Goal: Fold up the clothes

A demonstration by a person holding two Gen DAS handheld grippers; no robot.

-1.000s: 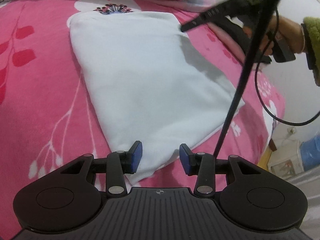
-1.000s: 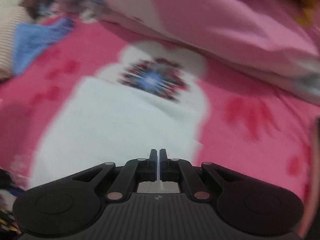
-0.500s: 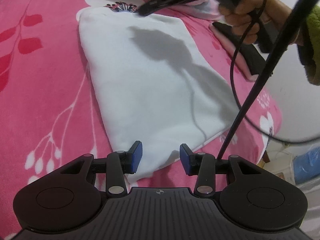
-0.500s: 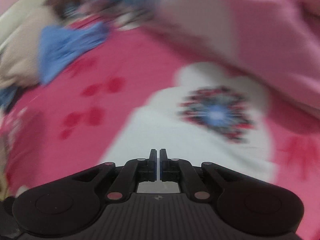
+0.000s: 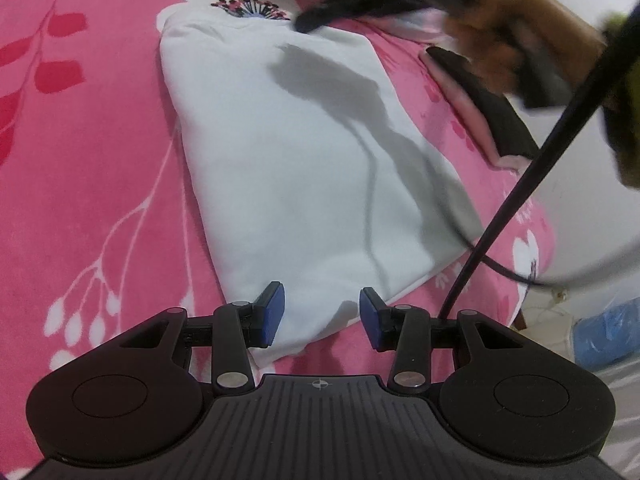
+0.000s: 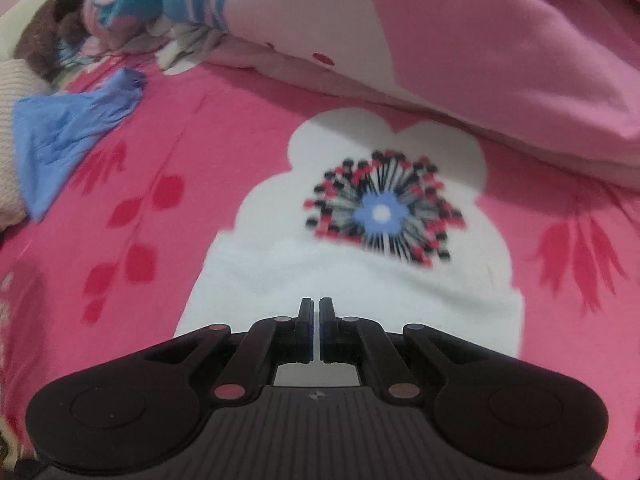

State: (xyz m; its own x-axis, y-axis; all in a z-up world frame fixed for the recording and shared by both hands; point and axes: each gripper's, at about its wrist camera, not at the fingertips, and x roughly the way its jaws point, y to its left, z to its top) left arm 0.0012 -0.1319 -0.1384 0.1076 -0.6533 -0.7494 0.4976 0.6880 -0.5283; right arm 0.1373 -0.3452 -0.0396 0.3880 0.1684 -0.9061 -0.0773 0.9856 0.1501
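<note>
on the bed, in the left wrist view, the white cloth lies folded into a long strip running away from the camera, its near corner between the blue pads of the left tongs. those tongs stand partly apart with nothing pinched; whether the left pad brushes the fabric is hard to say. at the far end the right tongs show as a dark blur over the cloth's top edge, held by a hand, with a cable hanging across the right side.

in the right wrist view, the right tongs are pressed together and empty, pointing down over the far end of the cloth, just short of the flower print on the bedspread. a pillow lies beyond.

the step looks like taking both ends for the next fold. to do it well, the right tongs should spread first, then bite the far edge through all layers; the left should close on the near corner squarely, so the layers stay stacked. keep the cable clear of the cloth.
</note>
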